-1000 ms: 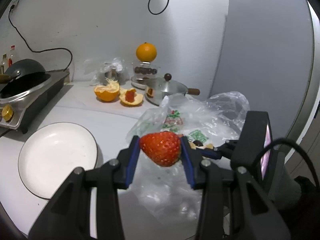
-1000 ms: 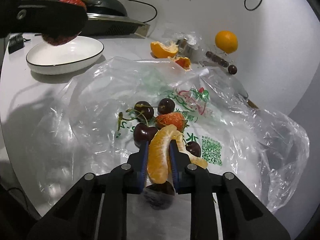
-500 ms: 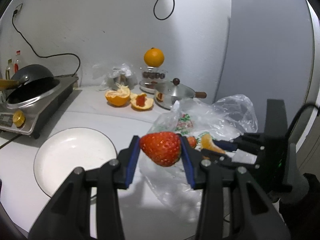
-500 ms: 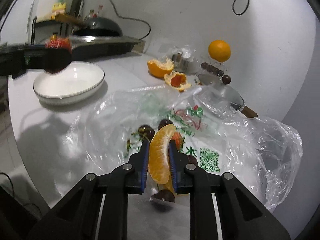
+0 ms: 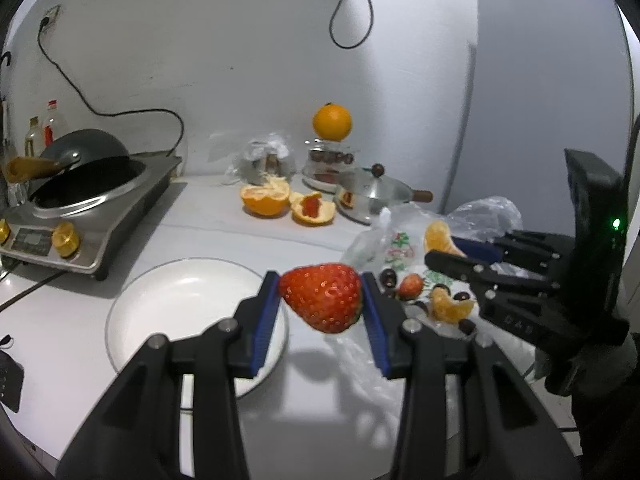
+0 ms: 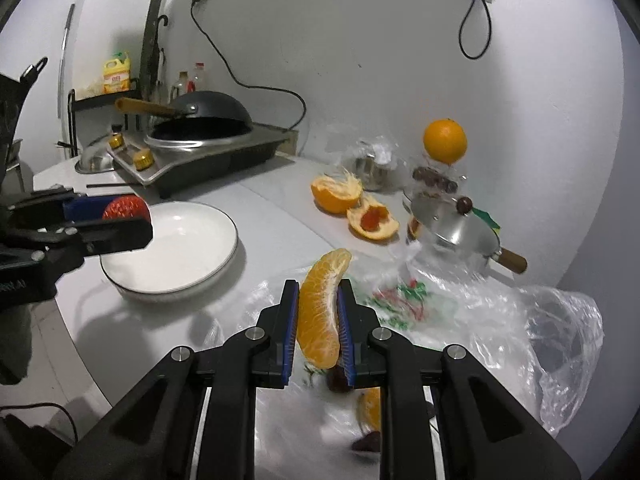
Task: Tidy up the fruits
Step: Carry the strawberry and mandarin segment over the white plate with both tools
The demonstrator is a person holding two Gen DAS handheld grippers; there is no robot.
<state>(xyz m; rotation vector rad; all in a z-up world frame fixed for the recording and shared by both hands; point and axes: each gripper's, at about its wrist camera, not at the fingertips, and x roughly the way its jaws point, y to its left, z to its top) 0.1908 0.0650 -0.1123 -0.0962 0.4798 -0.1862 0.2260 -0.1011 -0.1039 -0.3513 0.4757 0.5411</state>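
My left gripper [image 5: 322,300] is shut on a red strawberry [image 5: 323,296], held in the air just right of the white plate [image 5: 168,300]. In the right wrist view the same strawberry [image 6: 126,208] hangs over the plate's [image 6: 180,276] left rim. My right gripper [image 6: 318,320] is shut on an orange segment [image 6: 322,308], lifted above the clear plastic bag [image 6: 520,320]. On the bag lie another strawberry [image 5: 410,285], an orange segment [image 5: 450,308] and several dark cherries [image 5: 389,278].
A stove with a black wok [image 5: 80,164] stands at the left. Peeled orange halves [image 5: 266,200], a steel pot with lid [image 5: 374,196] and a whole orange [image 5: 332,122] on a jar sit by the back wall. A power cord [image 5: 120,108] hangs there.
The right gripper rose from the bag with the orange segment. The left gripper drifted with the strawberry, and the plate now sits closer to its fingers.
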